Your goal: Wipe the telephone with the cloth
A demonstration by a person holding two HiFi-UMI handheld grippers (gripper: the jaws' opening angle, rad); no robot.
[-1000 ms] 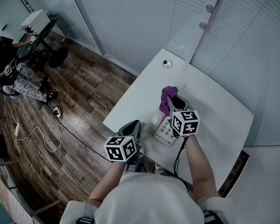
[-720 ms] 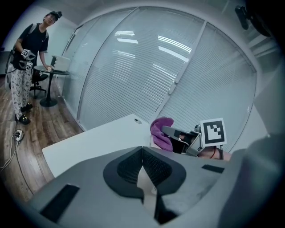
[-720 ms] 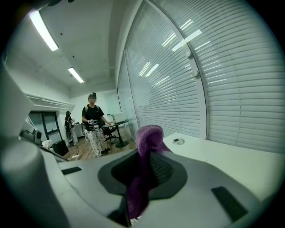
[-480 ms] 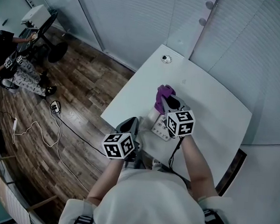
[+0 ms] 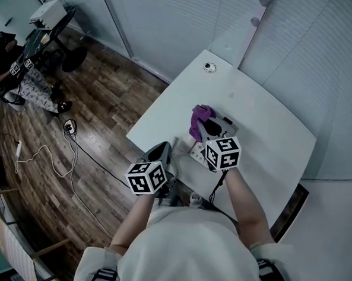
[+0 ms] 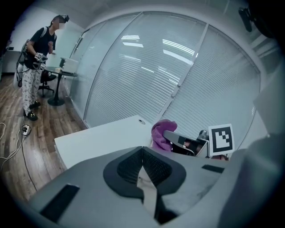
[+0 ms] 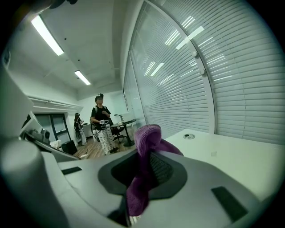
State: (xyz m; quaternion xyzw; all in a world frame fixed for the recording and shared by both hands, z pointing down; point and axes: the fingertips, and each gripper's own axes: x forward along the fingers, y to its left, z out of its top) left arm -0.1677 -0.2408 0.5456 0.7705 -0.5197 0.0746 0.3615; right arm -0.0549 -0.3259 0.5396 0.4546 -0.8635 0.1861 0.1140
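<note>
Clamping the purple cloth (image 5: 199, 117) beside the telephone (image 5: 198, 151) is the right gripper (image 5: 209, 127), left gripper (image 5: 163, 148) closed empty

Purple cloth (image 5: 200, 116) at far end of white telephone (image 5: 198, 151)

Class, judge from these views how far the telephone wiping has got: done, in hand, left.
Done: the purple cloth is picked up, clamped in the right gripper. In hand: it hangs over the far end of the telephone on the table; contact is unclear. The left gripper is shut, near the telephone. Left: wiping the surfaces; no cleaned area shows.
</note>
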